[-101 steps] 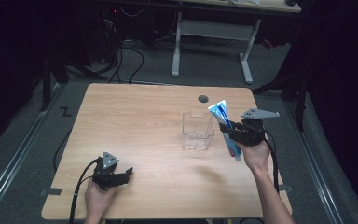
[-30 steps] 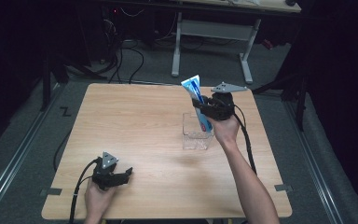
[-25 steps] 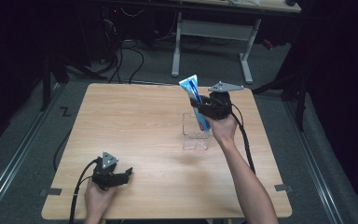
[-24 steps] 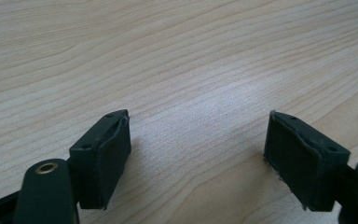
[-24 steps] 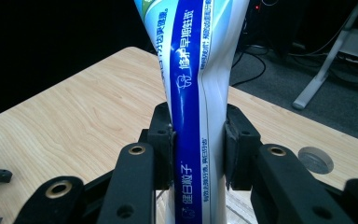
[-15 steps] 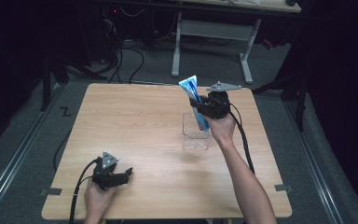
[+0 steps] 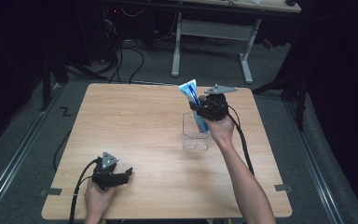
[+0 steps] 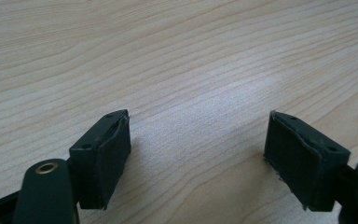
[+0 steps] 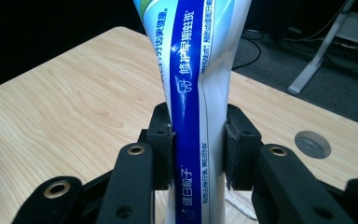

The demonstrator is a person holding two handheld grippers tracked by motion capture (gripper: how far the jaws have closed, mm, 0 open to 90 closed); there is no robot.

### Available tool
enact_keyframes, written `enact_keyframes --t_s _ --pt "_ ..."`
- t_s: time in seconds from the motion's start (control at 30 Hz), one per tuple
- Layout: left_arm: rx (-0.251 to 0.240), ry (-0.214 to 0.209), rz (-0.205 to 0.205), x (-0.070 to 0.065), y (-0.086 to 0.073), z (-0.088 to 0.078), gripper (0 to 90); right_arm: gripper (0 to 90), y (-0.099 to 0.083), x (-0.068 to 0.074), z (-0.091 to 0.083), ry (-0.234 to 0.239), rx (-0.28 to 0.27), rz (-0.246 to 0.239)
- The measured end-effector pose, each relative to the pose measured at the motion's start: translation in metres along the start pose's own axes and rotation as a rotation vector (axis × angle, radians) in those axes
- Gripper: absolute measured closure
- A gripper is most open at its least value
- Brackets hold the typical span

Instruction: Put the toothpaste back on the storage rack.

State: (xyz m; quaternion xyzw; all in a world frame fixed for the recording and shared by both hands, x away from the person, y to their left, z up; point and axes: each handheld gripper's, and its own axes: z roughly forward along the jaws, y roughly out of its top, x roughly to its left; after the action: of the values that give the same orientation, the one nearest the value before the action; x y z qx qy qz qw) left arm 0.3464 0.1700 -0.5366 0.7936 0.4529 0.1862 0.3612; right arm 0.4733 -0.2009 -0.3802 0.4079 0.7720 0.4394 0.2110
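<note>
Right gripper (image 7: 204, 112) is pinching a toothpaste tube (image 7: 193, 100) mid-body, jaws pressed in on both flat sides; that squeeze is clear in the right gripper view (image 9: 196, 144). The tube's (image 9: 193, 70) long axis runs roughly upright, tilted a little up and away to the left. The crimped end sits above the gripper and the lower end hangs below it.

Key relation: the clear plastic container (image 7: 196, 135) is directly under the gripper, open top facing up. The tube's bottom end looks to be at or just inside the rim; can't tell if it touches the floor of the container. My read is that the next move is straight down along the tube axis, then release. The tilt could catch the near wall.

Left gripper (image 7: 114, 176) is well off, at the near-left of the table (image 7: 135, 121), jaws spread and empty, low over bare wood (image 8: 196, 84). It's much farther from the container than the right one.

The surface is flat light wood grain, with a round grommet (image 9: 312, 143) beyond the right gripper. The room is dark, with a white desk frame (image 7: 212, 39) and cables on the floor behind.
</note>
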Motion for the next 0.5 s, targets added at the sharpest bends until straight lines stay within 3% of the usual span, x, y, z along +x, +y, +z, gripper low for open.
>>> enact_keyframes --t_s 0.5 --pt "0.001 0.000 0.002 0.0001 0.0000 -0.0001 23.1 67.9 -0.0067 -0.0015 0.0033 -0.012 0.037 -0.012"
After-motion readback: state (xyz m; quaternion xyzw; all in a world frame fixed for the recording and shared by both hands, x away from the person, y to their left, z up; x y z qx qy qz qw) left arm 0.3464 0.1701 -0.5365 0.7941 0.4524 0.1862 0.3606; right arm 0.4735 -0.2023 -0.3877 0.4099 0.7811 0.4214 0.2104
